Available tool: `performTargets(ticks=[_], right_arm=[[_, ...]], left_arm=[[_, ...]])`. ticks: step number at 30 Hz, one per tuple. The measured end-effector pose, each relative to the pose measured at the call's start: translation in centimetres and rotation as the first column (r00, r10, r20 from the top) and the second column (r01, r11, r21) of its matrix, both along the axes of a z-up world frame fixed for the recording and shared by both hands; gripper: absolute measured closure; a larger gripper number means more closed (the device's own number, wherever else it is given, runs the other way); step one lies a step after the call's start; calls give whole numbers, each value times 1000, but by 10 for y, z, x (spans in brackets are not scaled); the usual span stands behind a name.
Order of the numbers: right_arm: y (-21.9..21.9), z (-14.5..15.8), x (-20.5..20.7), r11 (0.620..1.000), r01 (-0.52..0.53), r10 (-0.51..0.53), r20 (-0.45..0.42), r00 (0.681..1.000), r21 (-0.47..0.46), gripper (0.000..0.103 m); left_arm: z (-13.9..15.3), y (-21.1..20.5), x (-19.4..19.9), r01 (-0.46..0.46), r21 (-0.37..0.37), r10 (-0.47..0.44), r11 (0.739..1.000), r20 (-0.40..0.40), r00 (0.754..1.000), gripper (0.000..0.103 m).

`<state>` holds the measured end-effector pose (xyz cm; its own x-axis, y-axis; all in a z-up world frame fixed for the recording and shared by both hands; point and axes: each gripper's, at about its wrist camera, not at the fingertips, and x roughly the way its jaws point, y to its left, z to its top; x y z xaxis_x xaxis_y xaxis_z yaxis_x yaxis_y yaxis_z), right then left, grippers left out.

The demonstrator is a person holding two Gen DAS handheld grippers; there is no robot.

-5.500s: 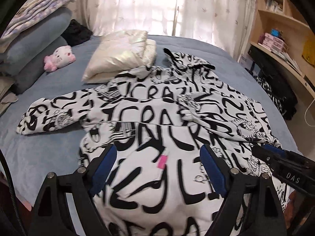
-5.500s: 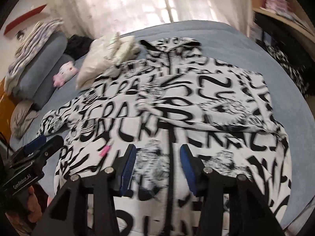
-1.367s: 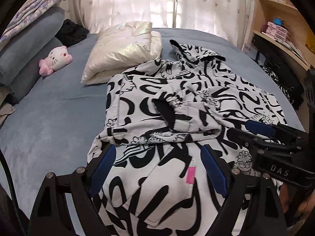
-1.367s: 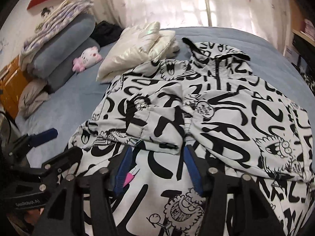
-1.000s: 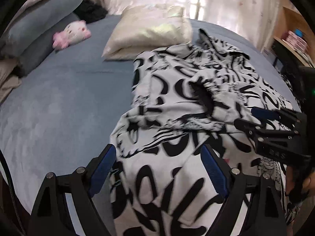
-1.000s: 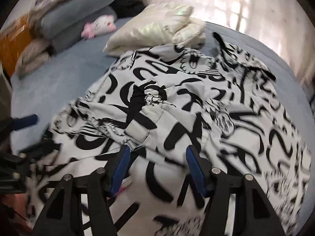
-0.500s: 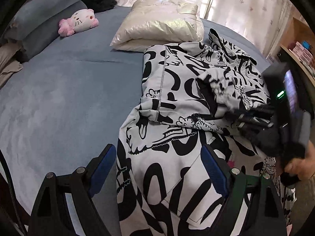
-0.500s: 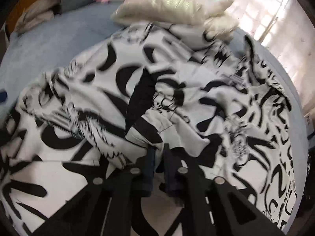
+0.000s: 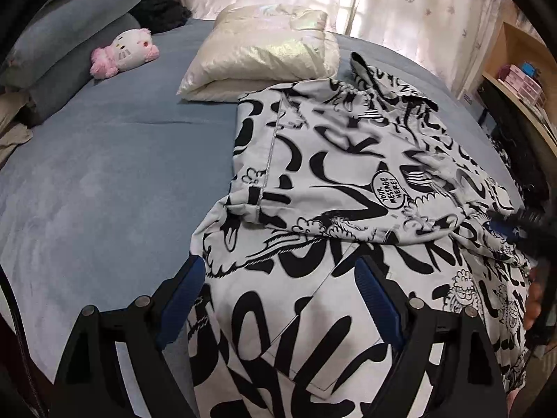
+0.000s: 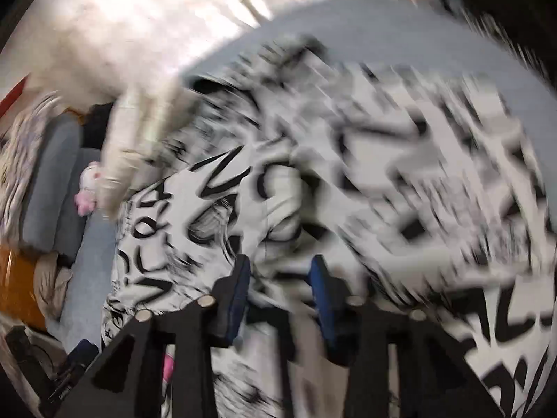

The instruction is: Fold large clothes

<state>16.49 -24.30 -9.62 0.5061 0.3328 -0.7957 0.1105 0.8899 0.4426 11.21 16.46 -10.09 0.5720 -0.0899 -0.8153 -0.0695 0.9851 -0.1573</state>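
Note:
A large white jacket with black graffiti print [image 9: 348, 181] lies on the blue bed [image 9: 104, 174], its left sleeve folded across the chest. My left gripper [image 9: 278, 299] is open and empty, hovering over the jacket's lower left part. My right gripper [image 10: 280, 296] is open over the jacket [image 10: 216, 216]; that view is badly blurred by motion. The right gripper also shows in the left wrist view [image 9: 515, 230] at the jacket's right edge, with the hand behind it.
A cream pillow [image 9: 264, 48] lies just beyond the jacket's collar. A pink and white plush cat [image 9: 122, 52] and grey bolsters [image 9: 69, 35] sit at the far left. Shelves [image 9: 522, 80] stand on the right. Curtains hang behind the bed.
The right gripper was shut on the folded sleeve's cuff half a second ago; now it is open and has swung fast to the jacket's right side. The sleeve lies flatter across the chest.

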Motion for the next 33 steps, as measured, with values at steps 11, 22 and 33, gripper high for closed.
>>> performTargets(ticks=[11,22,33], right_arm=[[-24,-5,59,993,-13,12,5,1000,119,45],[5,-43,128,990,-121,124,-35,992,76,45],[1,-49,122,978,-186,182,44,982,99,68]], left_arm=[[-1,34,109,23,-41,-24,999,-15,1000,16],[-72,68,218,-28,-158,3,987,-159,987,17],[-99,71,251,-15,-268,-25,963,-145,989,17]])
